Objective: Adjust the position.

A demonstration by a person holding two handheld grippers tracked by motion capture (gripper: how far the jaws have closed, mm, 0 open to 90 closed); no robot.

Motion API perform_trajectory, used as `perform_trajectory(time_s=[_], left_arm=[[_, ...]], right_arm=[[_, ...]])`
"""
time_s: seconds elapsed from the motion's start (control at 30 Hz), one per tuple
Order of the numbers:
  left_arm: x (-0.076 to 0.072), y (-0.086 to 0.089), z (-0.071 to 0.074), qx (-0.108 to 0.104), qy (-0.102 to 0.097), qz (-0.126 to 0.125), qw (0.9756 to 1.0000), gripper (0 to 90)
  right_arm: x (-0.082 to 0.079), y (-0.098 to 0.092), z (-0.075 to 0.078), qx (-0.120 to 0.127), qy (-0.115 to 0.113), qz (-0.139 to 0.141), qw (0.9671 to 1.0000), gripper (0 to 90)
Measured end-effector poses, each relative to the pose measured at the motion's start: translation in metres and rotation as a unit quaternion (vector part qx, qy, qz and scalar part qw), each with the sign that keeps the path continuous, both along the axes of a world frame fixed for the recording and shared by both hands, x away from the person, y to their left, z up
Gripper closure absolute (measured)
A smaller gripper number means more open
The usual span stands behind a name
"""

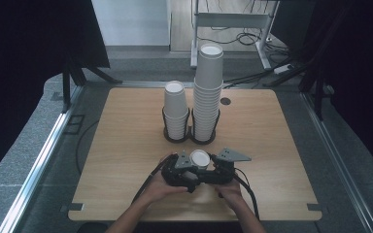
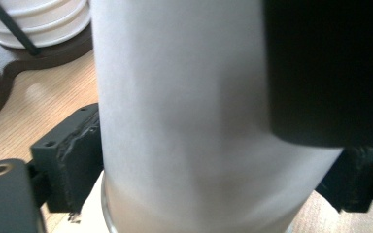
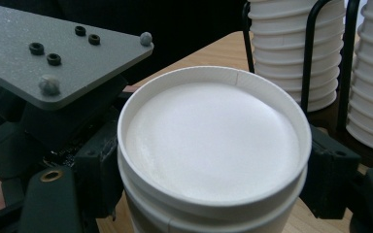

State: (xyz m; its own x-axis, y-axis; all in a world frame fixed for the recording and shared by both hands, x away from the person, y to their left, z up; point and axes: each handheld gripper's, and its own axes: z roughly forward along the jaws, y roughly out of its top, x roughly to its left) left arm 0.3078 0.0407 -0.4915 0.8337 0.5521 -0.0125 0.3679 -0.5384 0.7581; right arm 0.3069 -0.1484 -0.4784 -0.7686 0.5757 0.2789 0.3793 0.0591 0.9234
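A white paper cup (image 1: 199, 158) stands upside down, base upward, near the front edge of the wooden table (image 1: 126, 160), between the two grippers. In the right gripper view it seems to be two nested cups, one rim just under the other. The right gripper (image 3: 213, 170) has a jaw at each side of the cup, against its wall. The left gripper (image 1: 182, 167) is close against the cup; whether its jaws pinch it I cannot tell. Behind, well apart, two stacks of cups (image 1: 208, 92) stand in a black wire holder (image 1: 189, 133).
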Motion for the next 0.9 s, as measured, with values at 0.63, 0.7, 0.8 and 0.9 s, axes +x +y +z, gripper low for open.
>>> perform_trajectory(time_s=[0.63,0.7,0.8,0.9], left_arm=[[0.0001,0.0027,0.0017,-0.018,-0.009,0.012,0.9997,3.6],[-0.0015,0.0022,0.0022,-0.016,-0.016,0.008,0.9997,5.3],[-0.0035,0.0009,0.0025,-0.009,-0.025,0.007,0.9996,8.3],[-0.0035,0.0012,0.0021,-0.008,-0.028,0.004,0.9996,8.9]], right_arm=[[0.0023,-0.0096,-0.0004,0.091,0.037,-0.012,0.9951,24.3],[0.0017,-0.0093,-0.0003,0.089,0.034,-0.012,0.9954,24.2],[0.0017,-0.0088,-0.0008,0.088,0.036,-0.014,0.9954,24.3],[0.0010,-0.0086,-0.0009,0.085,0.033,-0.014,0.9957,24.2]])
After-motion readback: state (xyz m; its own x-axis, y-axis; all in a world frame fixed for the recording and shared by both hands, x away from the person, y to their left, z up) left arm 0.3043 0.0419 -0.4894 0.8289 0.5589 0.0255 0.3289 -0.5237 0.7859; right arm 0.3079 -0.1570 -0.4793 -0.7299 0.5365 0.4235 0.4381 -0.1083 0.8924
